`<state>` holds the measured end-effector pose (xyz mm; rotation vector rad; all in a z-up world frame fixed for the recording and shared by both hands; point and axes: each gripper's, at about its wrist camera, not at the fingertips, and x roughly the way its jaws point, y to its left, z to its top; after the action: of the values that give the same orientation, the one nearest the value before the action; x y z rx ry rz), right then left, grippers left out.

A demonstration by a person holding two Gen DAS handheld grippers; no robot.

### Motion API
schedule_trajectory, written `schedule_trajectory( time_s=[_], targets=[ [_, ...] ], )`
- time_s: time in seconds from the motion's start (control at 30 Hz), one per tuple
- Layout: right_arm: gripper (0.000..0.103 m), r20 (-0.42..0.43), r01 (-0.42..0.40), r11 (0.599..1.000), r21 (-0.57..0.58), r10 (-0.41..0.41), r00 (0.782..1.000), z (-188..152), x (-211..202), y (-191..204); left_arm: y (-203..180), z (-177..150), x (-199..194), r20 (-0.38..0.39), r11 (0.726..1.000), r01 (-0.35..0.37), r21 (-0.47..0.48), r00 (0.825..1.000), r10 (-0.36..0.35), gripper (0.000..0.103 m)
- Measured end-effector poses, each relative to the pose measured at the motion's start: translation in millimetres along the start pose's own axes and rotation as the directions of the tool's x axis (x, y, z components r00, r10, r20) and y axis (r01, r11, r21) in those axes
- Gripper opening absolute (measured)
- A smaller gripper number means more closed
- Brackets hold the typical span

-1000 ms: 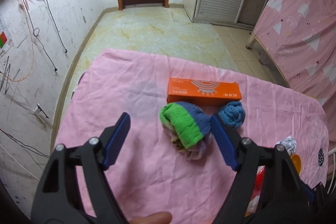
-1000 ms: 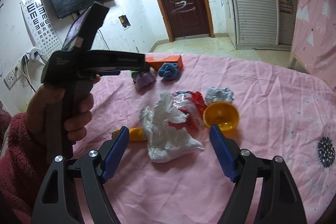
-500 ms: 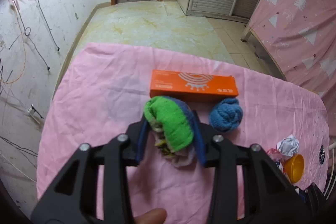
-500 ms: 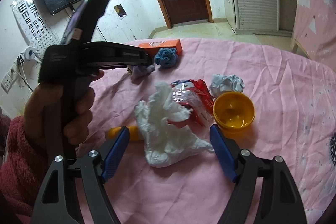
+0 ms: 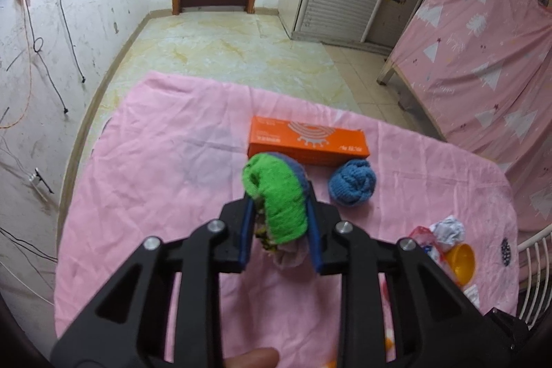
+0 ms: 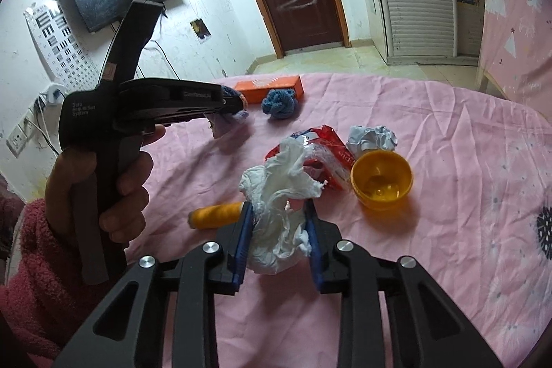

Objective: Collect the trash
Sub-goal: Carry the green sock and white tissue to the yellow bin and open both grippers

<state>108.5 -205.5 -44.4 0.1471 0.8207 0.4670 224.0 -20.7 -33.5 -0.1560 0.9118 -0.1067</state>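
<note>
Closing on a rolled green-and-blue sock bundle [image 5: 276, 199], the left gripper [image 5: 280, 231] has its jaws pressing both sides, low over the pink-clothed table [image 5: 165, 154]. The right gripper [image 6: 278, 238] likewise closes its jaws on crumpled white tissue [image 6: 276, 195], probably to lift both pieces together while other litter waits nearby.

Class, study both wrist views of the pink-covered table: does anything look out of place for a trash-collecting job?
Yes. The left tongs are closing on a green and blue rolled sock bundle, which looks like clothing, not trash. The right tongs are closing on the crumpled white tissue, which fits. The blue sock ball also seems misplaced among litter.
</note>
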Motion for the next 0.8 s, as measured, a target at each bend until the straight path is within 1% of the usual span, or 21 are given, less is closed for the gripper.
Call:
schedule_trajectory(
  time_s=[0.2,0.4,0.5,0.6,0.8],
  targets=[
    [0.023,0.063,-0.019,1.000,0.019,0.017,0.998,-0.7,-25.5,-7.1,-8.4,-7.5,-24.8,0.048,1.000,-0.007,0.017,0.999,0.006,0.024],
    [0.023,0.126,-0.024,0.998,0.052,0.017,0.992,-3.0,-53.8,-21.1,-33.6,-10.9,-53.5,0.094,0.998,0.016,0.055,0.995,-0.022,0.024],
    [0.023,0.157,-0.021,0.997,0.069,0.010,0.987,-5.6,-68.9,-30.4,-57.8,-15.3,-72.5,0.127,0.995,0.035,0.097,0.991,-0.048,0.024],
    [0.023,0.191,-0.018,0.996,0.090,0.001,0.982,-10.5,-86.0,-43.0,-82.0,-20.4,-85.3,0.143,0.989,0.055,0.137,0.987,-0.075,0.024],
    [0.023,0.252,-0.012,0.990,0.139,-0.024,0.967,-19.5,-117.3,-70.7,-132.6,-33.6,-99.9,0.150,0.971,0.086,0.223,0.981,-0.122,0.024]
  ],
)
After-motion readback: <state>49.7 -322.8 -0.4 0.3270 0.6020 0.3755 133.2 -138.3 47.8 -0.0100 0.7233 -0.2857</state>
